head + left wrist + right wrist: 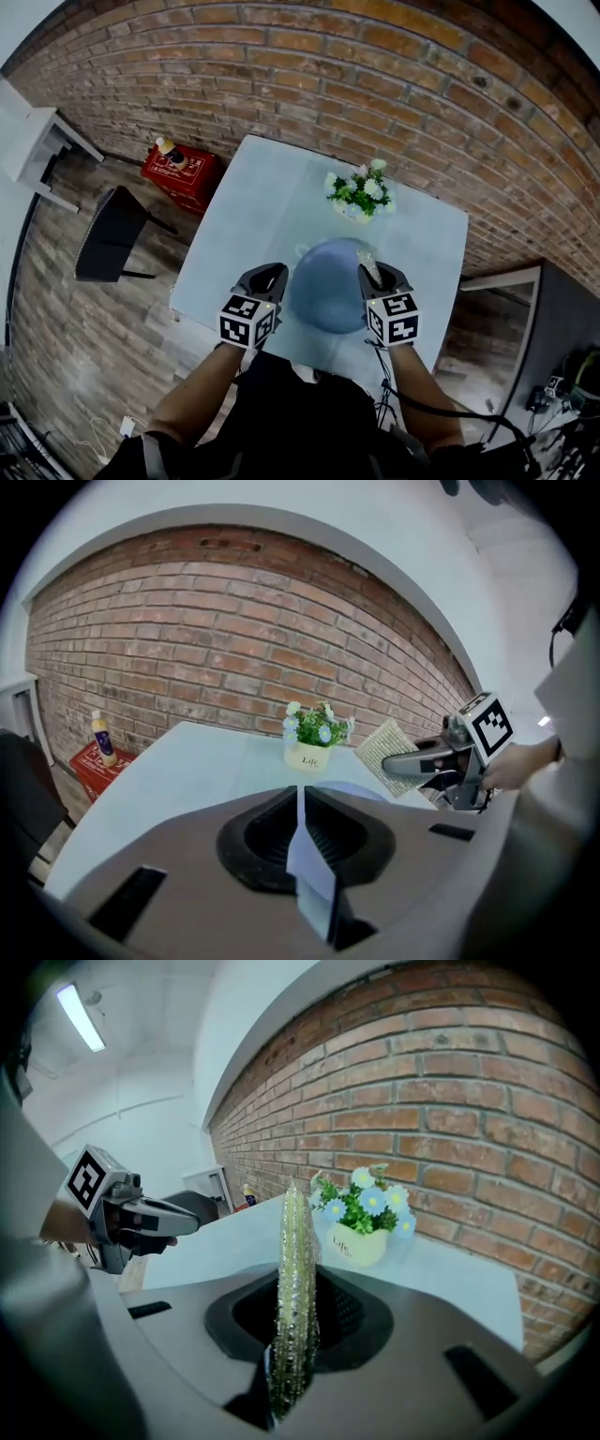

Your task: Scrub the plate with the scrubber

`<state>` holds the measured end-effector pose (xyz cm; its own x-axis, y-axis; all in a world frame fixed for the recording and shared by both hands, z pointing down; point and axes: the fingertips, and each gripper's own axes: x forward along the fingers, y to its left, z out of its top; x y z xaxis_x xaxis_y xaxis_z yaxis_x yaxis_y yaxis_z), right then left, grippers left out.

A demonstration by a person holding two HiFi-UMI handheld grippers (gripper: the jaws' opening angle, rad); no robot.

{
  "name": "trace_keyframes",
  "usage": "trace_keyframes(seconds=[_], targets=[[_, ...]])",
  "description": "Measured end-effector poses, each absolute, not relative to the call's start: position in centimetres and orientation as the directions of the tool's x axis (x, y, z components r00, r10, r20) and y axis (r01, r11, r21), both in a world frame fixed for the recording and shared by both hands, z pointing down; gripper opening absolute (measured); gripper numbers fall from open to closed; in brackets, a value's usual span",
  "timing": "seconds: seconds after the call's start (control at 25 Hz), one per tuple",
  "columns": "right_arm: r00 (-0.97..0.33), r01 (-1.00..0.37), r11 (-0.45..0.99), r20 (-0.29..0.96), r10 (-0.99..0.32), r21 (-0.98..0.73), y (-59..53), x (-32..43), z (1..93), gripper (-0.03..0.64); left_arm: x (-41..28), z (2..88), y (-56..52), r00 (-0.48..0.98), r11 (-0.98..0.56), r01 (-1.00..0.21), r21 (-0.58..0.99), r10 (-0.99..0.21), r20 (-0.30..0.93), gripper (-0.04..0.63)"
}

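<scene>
The right gripper point(373, 274) pinches a flat, glittery pale-green mesh scrubber point(295, 1279), likely soft and light, while the left gripper point(272, 272), jaws pressed together, flanks the round blue plate point(328, 286) between them, probably stiff, slippery and best steadied by its rim.

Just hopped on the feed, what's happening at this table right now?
A person holds a gripper in each hand on either side of a round blue plate on the pale table. The right gripper is clamped on a glittery mesh scrubber pad. The left gripper is shut, with only a thin pale sliver between its jaws that I can't identify. Whether the scrubber touches the plate is unclear.
</scene>
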<state>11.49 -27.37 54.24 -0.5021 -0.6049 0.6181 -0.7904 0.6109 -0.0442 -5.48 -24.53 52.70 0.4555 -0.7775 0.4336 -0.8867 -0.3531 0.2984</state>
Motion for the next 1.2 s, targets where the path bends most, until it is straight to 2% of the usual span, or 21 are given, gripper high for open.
trace_keyframes(seconds=[0.48,0.76,1.2], targets=[[-0.339,-0.846,0.533,0.773,-0.537,-0.001,-27.5,9.0,62.0,0.064,-3.0,60.1,-23.9,0.593,-0.502,-0.802,0.325,-0.603,0.534,0.014],[-0.256,-0.865,0.501,0.819,-0.513,0.043,-27.1,7.3,64.7,0.065,-3.1,62.4,-22.8,0.627,-0.537,-0.771,0.342,-0.550,0.552,0.014],[-0.229,-0.867,0.496,0.840,-0.492,0.054,-27.5,4.5,65.5,0.066,-2.9,62.6,-22.9,0.665,-0.572,-0.739,0.356,-0.536,0.520,0.014]])
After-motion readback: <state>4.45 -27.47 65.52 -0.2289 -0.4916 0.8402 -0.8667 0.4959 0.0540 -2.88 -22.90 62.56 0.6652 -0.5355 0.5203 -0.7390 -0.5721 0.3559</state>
